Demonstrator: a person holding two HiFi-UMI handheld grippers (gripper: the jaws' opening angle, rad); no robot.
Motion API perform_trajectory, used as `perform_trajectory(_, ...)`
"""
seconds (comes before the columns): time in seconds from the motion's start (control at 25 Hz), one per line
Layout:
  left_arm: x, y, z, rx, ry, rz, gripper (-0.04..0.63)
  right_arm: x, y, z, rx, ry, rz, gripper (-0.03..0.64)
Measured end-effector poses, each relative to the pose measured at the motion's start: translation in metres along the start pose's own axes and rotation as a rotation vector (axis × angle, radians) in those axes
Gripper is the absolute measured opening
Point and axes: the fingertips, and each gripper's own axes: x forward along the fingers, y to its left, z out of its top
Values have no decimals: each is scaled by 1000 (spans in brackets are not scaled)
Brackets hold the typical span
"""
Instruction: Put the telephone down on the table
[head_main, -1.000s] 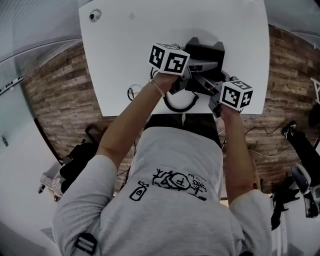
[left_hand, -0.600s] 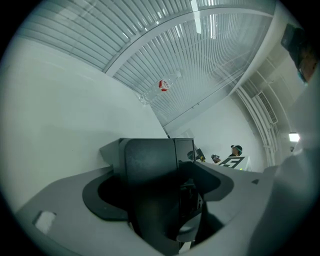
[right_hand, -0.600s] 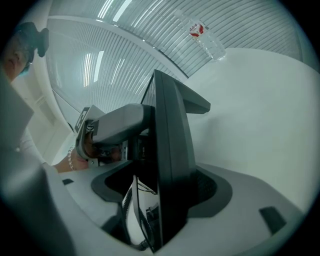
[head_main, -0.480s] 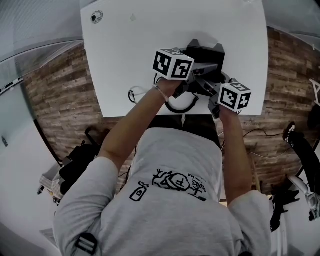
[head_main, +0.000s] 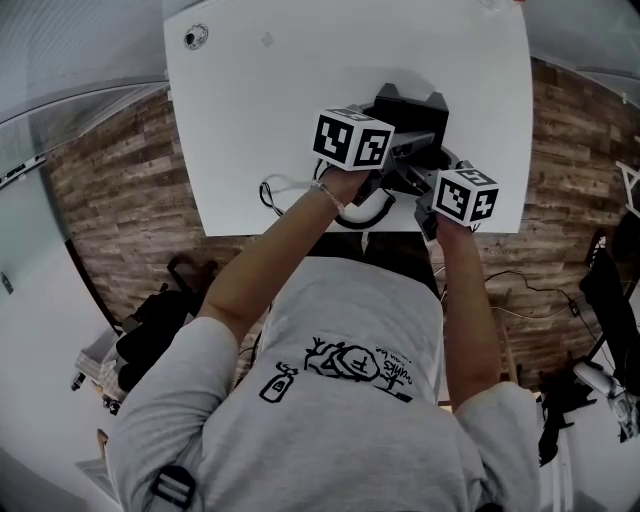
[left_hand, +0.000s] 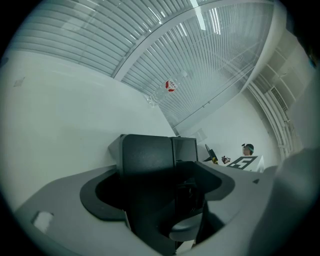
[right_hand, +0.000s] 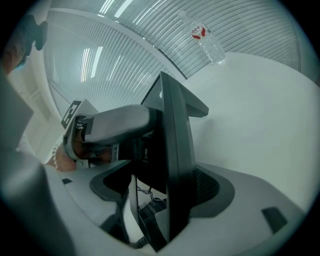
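Observation:
The black telephone (head_main: 412, 112) rests on the white table (head_main: 250, 100) near its front right edge. Its coiled cord (head_main: 362, 213) hangs in a loop over that edge. My left gripper (head_main: 385, 165) is at the phone's near left side and my right gripper (head_main: 425, 190) at its near right side. In the left gripper view the phone's body (left_hand: 147, 157) stands between the jaws of the left gripper (left_hand: 162, 175). These jaws are opening, with gaps showing. In the right gripper view the phone's thin edge (right_hand: 176, 150) stands between the opening jaws of the right gripper (right_hand: 160, 180).
A plastic bottle (left_hand: 167, 89) with a red label lies at the table's far end, also in the right gripper view (right_hand: 204, 37). A thin cable (head_main: 272, 190) curls by the front edge. Bags (head_main: 150, 325) and dark gear (head_main: 605, 300) lie on the wood floor.
The left gripper has tilted and its marker cube has shifted a little to the right over the telephone. The right gripper has stayed beside the phone.

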Motion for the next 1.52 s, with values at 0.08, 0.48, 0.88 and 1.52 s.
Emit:
perform_trajectory(0.08,-1,0,0,2,0,15,407,-1,0,0,-5,4,-14,310)
perform_trajectory(0.48,-4,2,-2,40,9,116,410,-4,-3,0,-18,37,-74,322)
perform_trajectory(0.88,-8,8,-12,76,30,166,410,-5,-7,-1,1,64,-92,331)
perform_trajectory(1.52,-18,14,-16,127,22,241,408,-11,-8,-2,-36,80,-166,331)
